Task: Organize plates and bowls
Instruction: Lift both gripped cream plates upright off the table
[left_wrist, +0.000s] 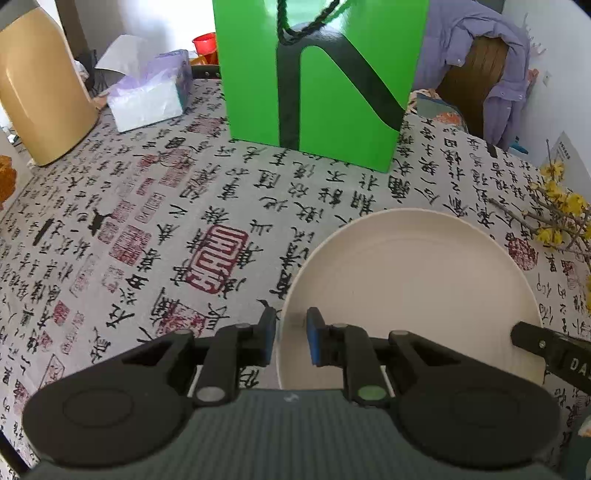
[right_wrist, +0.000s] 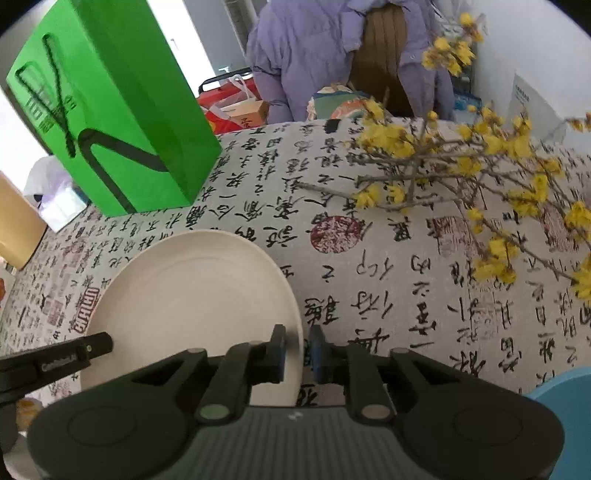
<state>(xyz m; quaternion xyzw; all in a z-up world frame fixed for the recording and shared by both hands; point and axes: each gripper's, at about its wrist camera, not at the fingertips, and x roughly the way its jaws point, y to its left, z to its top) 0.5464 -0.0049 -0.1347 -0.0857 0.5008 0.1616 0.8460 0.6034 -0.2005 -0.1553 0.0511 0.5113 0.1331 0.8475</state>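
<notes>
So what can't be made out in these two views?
- Plate: near edge hidden behind the gripper bodies in both wrist views, so whether it rests on the table is unclear.
- Blue object: cut off by the right wrist view's edge; unidentifiable.
- Green bag: top cropped in the left wrist view; contents unseen.
- Red items: partly behind the bag, too small.

The cream plate (left_wrist: 413, 280) looks smooth and matt; the tablecloth (left_wrist: 147, 229) at its nine o'clock is printed woven cloth; the green bag (left_wrist: 332, 92) at twelve is glossy paper.
</notes>
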